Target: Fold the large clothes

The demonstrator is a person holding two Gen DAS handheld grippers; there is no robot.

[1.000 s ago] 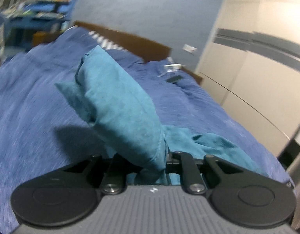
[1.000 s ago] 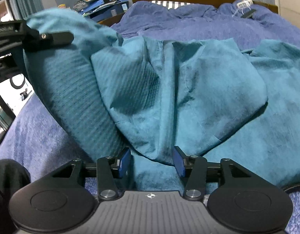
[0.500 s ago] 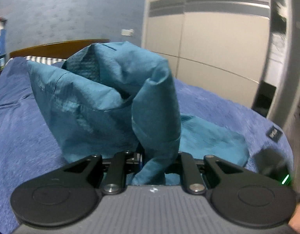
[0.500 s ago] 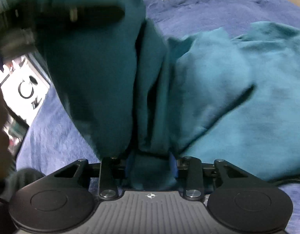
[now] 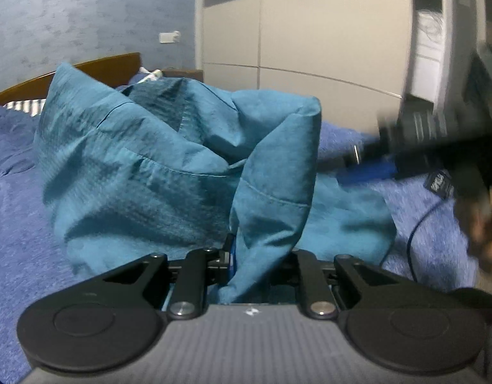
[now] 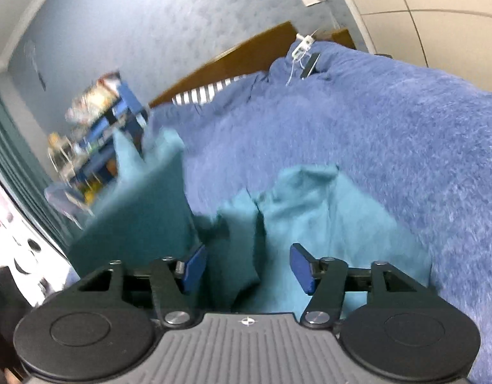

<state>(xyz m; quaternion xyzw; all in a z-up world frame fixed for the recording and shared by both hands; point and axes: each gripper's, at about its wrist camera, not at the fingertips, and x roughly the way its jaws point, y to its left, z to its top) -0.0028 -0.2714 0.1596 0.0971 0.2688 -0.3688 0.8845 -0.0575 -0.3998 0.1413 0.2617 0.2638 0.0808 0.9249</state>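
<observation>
On the blue-blanketed bed (image 6: 406,134), the teal garment (image 5: 182,166) stands bunched, a fold clamped in the left gripper (image 5: 262,256), while the right gripper (image 6: 247,267), clamped on cloth half a second ago, now has fingers (image 6: 302,268) apart.

Legible markings: none confirmed
A small dark tag (image 5: 438,185) on the blue bedspread (image 5: 18,211) in the left wrist view bears pale lettering, too blurred to read; no other text is visible
</observation>
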